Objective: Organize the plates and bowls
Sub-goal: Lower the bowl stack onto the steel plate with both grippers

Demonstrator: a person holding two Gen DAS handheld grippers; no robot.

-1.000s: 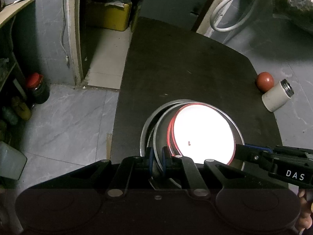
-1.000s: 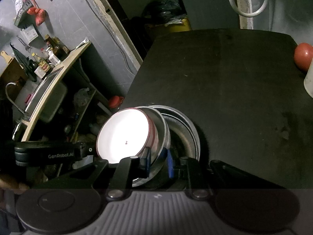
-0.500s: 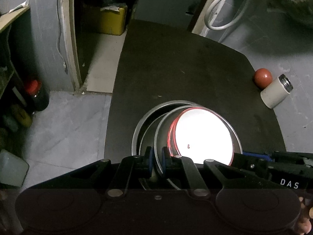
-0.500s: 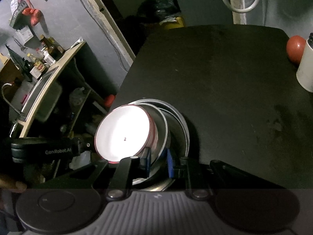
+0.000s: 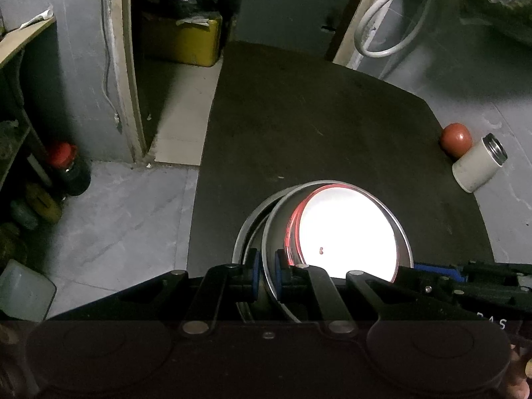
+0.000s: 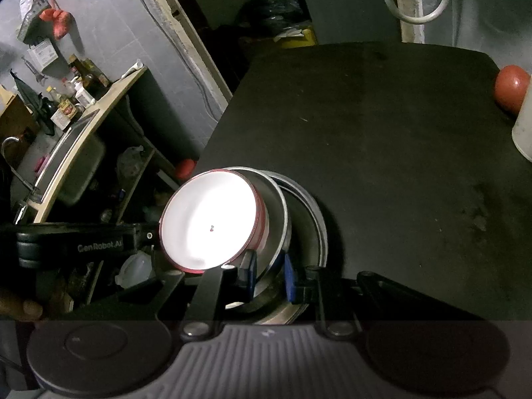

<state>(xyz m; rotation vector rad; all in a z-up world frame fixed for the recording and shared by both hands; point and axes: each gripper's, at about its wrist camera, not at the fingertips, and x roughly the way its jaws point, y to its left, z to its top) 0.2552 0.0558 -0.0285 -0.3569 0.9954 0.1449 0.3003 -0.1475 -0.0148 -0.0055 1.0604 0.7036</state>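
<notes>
A white bowl with a red rim (image 5: pixel 345 229) (image 6: pixel 209 222) sits inside a steel bowl (image 5: pixel 276 232) (image 6: pixel 276 219), which is held tilted above a wider steel plate (image 5: pixel 247 229) (image 6: pixel 316 219) near the front edge of the black table (image 5: pixel 316 126) (image 6: pixel 382 126). My left gripper (image 5: pixel 266 274) is shut on the steel bowl's near rim. My right gripper (image 6: pixel 269 274) is shut on the same bowl's rim from the other side. Each gripper shows in the other's view, at the right of the left wrist view and at the left of the right wrist view.
A red tomato (image 5: pixel 456 139) (image 6: pixel 510 88) and a white cylindrical cup (image 5: pixel 478 163) (image 6: pixel 523 129) sit at the table's right edge. A shelf with bottles (image 6: pixel 79 83) and a sink (image 6: pixel 63 169) stand to the left. A red-capped jar (image 5: pixel 68 169) stands on the floor.
Both grippers have lifted the steel bowl with the white bowl, tilting it up off the wider steel plate; the stack has shifted slightly.
</notes>
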